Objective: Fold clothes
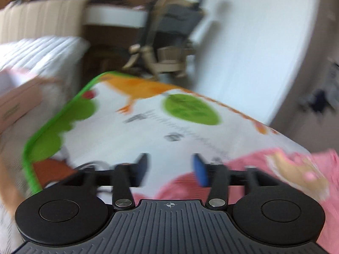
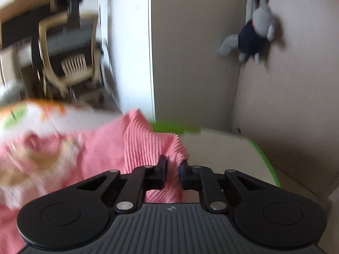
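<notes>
Right in front of my right gripper (image 2: 172, 170), a bunched-up bit of the pink top (image 2: 106, 148) sits squeezed between the two fingers, so I am pinching the ribbed cloth tight there. The cloth rises in a little peak just past the fingertips and then spreads away to the left, where I can see a blurry picture printed on it. Under it is the mat (image 2: 222, 148), white with a bright green edge, and the top lies near the mat's far right corner in this view. My left gripper (image 1: 170, 170) has its fingers spread wide apart with nothing between them, hanging over the white part of the mat. From this side the pink top shows at the mat's near right edge, just beside the blue fingertip (image 1: 200, 170), but I cannot tell if it touches it. Farther out on the mat I see a green blob, an orange bird shape and a big green spot. Off the mat's left edge lies a white striped bed cover (image 1: 42, 50). Past the mat's far edge stands a tan chair (image 2: 72, 63), all blurry. On the wall to the right hangs a grey stuffed bunny (image 2: 254, 33) in a dark blue shirt.
</notes>
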A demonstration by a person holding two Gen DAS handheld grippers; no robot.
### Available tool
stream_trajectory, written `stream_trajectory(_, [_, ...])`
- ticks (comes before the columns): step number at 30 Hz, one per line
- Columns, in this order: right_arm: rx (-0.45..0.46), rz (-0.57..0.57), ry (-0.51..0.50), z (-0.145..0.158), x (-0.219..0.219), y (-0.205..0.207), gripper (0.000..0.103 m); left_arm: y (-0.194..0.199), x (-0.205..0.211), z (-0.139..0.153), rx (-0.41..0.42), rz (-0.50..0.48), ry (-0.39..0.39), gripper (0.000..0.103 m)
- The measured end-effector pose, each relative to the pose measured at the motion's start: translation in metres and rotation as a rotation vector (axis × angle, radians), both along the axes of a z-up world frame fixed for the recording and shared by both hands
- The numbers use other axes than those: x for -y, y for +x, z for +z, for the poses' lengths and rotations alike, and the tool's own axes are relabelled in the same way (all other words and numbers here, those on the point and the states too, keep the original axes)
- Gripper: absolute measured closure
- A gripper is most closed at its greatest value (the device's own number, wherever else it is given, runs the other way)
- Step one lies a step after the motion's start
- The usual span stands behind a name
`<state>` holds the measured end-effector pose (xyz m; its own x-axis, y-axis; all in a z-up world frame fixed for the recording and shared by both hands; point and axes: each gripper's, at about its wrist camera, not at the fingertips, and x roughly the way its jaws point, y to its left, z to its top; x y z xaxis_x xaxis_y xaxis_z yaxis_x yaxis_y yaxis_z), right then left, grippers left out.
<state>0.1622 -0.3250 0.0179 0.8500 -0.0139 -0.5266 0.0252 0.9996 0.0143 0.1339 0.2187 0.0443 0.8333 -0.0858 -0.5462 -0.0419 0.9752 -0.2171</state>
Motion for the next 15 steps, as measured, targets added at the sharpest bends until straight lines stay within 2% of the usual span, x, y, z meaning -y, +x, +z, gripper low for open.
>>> stream_trajectory(2, [0.047, -0.002, -0.084, 0.009, -0.014, -0.004, 0.078, 0.013, 0.031, -0.001, 0.006, -0.108, 0.026, 0.018])
stream_trajectory(3, [0.069, -0.004, -0.129, 0.013, -0.021, -0.006, 0.071, 0.021, 0.047, -0.004, 0.000, -0.149, 0.045, 0.017])
stream_trajectory(4, [0.087, 0.003, -0.175, 0.016, -0.028, -0.006, 0.048, 0.029, 0.063, -0.008, -0.005, -0.190, 0.064, 0.017])
stream_trajectory(5, [0.103, 0.012, -0.221, 0.017, -0.034, -0.005, 0.034, 0.037, 0.078, -0.013, -0.014, -0.219, 0.087, 0.017])
stream_trajectory(7, [0.073, 0.038, -0.233, 0.015, -0.033, 0.000, 0.034, 0.047, 0.100, -0.026, -0.031, -0.258, 0.138, 0.016])
stream_trajectory(11, [0.038, -0.016, -0.198, 0.008, -0.009, 0.000, 0.034, 0.053, 0.127, -0.046, -0.057, -0.321, 0.266, 0.012])
stream_trajectory(13, [0.047, -0.017, -0.188, 0.007, -0.002, -0.008, 0.034, 0.052, 0.126, -0.051, -0.077, -0.340, 0.282, 0.011])
stream_trajectory(15, [0.048, 0.038, -0.186, 0.004, -0.010, -0.021, 0.034, 0.045, 0.117, -0.051, -0.096, -0.363, 0.285, 0.011])
